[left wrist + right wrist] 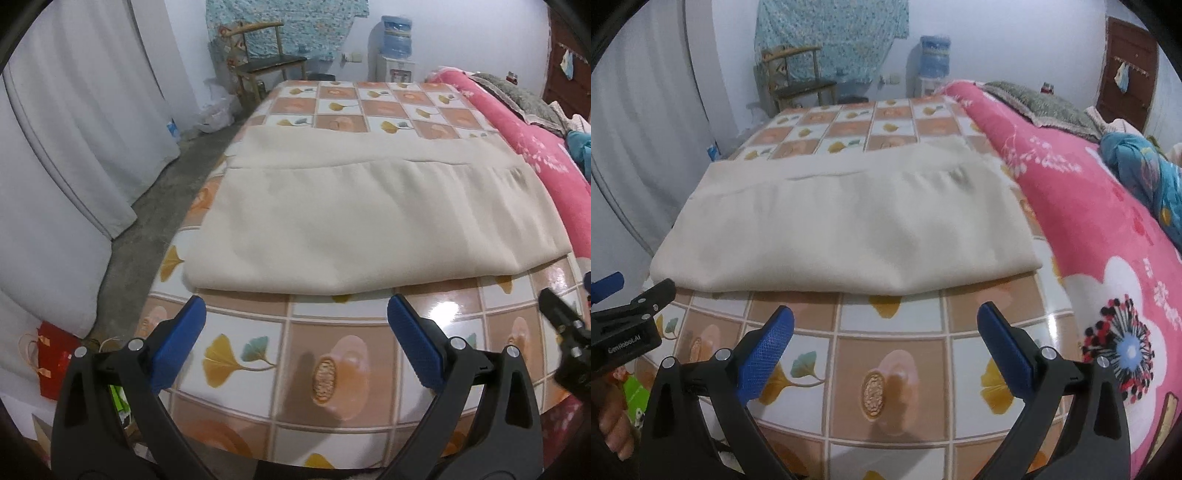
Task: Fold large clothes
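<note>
Clearly, we hold both tools above the near end of the glossy table (332,325) covered in an orange-and-white tiled cloth printed with ginkgo leaves. Across the middle of both frames lies the cream-coloured folded garment (369,221), a broad flat rectangle of soft fabric; its rounded fold edge faces us, and a second layer shows as a band along its far side. In the right wrist view the same garment (846,229) fills the centre, with its right end near the pink flowered blanket (1108,229) that runs down the right side of the frame.

Our left gripper (295,314), black-armed with blue textured pads, sits at the bottom of its view with jaws spread wide and nothing between them but bare tablecloth; the tips stop just short of the fold edge. Our right gripper (886,319) stands the same way, wide apart, empty, its tips just short of the garment. Neither pad touches the fabric.

At the lower left of the right wrist view we see the left tool's black body and part of a hand behind it. In the upper part of the left wrist view stand a wooden chair (266,62) and a white water dispenser with a blue bottle (395,48); white curtains (81,122) hang at the left.
</note>
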`<state>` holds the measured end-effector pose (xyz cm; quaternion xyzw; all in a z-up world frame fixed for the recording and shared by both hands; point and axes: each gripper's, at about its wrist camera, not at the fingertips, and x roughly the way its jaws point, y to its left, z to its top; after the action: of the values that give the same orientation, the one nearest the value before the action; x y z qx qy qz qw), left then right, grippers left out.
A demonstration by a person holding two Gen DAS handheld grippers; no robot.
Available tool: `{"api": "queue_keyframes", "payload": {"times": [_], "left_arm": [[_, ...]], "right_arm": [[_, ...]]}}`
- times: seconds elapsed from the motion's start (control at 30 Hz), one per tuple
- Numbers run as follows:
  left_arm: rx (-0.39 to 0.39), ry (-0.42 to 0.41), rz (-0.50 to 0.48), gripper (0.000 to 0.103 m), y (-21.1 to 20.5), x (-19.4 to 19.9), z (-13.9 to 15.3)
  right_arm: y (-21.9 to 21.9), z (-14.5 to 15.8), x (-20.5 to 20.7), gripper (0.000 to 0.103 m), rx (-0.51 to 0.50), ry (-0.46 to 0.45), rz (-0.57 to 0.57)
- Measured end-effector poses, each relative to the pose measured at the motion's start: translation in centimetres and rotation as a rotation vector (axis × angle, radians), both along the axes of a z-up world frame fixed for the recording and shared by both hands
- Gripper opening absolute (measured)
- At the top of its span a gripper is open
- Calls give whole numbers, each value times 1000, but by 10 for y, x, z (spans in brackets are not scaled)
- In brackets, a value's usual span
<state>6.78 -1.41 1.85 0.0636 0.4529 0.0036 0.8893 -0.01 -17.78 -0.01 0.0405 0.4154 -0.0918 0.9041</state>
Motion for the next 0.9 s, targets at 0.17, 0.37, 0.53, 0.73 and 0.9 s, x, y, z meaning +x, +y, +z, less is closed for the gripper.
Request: {"api": "queue_keyframes", "payload": {"times": [0.17, 0.37, 0.53, 0.73, 0.9], "left_arm": [[-29, 2, -9, 95, -6, -4, 0], [-28, -2, -8, 95, -8, -5, 3], [-31, 6, -11, 95, -9, -8, 2], [-38, 5, -14, 95, -10, -10, 3], [-40, 6, -14, 95, -10, -10, 3]], "right_arm": [[4, -7, 4, 97, -6, 37, 7], [7, -5, 3, 97, -31, 37, 12], [7, -4, 2, 97, -35, 37, 14], [7, -1, -1, 97, -52, 30, 11], [4, 0, -1, 97, -58, 33, 7]]}}
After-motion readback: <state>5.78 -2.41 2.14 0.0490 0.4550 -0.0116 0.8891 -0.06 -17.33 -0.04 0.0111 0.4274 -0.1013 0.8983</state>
